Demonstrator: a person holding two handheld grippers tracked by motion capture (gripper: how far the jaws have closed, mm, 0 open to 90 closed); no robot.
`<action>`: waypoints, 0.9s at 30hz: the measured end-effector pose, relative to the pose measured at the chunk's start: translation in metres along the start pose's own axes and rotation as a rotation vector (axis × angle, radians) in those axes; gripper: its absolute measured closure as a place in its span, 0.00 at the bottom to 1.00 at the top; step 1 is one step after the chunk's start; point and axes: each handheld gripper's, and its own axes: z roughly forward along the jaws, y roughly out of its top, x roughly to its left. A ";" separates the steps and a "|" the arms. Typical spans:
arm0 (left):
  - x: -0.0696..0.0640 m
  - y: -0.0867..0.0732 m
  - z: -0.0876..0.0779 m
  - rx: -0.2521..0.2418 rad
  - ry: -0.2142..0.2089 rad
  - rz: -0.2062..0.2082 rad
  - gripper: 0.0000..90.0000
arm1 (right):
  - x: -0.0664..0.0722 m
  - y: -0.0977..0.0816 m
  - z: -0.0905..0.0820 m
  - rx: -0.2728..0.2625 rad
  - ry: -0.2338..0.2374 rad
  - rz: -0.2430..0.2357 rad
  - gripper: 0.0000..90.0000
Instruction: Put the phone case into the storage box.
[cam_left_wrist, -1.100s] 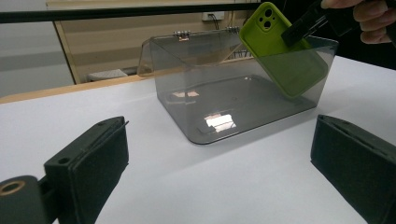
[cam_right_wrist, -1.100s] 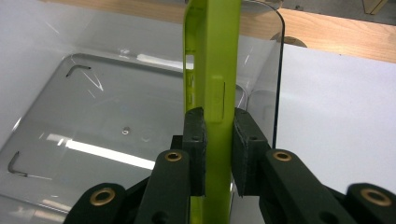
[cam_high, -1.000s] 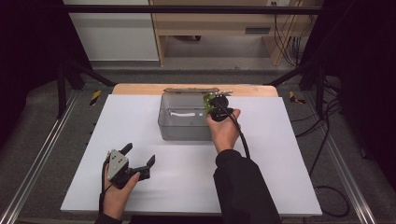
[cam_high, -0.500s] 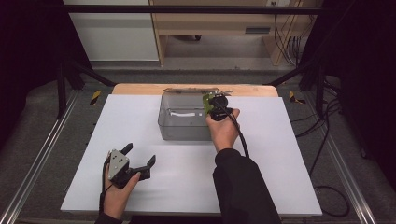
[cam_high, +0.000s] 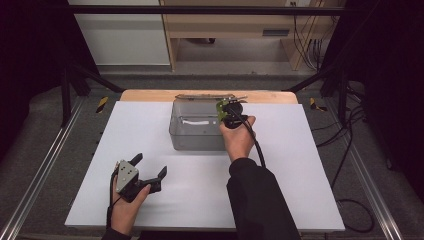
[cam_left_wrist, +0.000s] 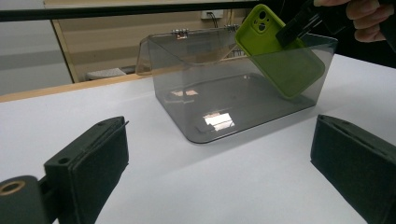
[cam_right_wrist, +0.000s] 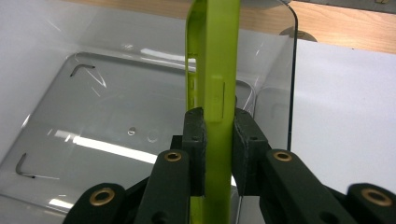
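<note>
Nothing changed in the last second: both hands in the same spots, right gripper (cam_right_wrist: 218, 140) clamped as before on the green case (cam_right_wrist: 212, 70), so the lowering into the box (cam_high: 197, 135) looks paused, not finished. Case tilted, lower end inside the box's right side, top above the rim. Left gripper (cam_high: 149, 167) idle on the surface (cam_high: 300, 165), jaws wide apart. From the left gripper view: case's slant and open lid (cam_left_wrist: 187, 49). From the right gripper view: pads pinching the case's edge.
</note>
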 end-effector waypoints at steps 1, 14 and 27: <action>0.000 0.000 0.000 0.000 0.000 0.000 0.05 | 0.000 0.000 0.000 -0.002 0.000 0.001 0.86; 0.000 0.000 0.000 0.000 -0.001 0.000 0.05 | 0.002 0.000 0.003 -0.019 -0.019 -0.008 0.86; -0.001 0.000 0.000 0.001 -0.004 0.003 0.05 | 0.004 0.001 0.005 -0.020 -0.026 -0.011 0.86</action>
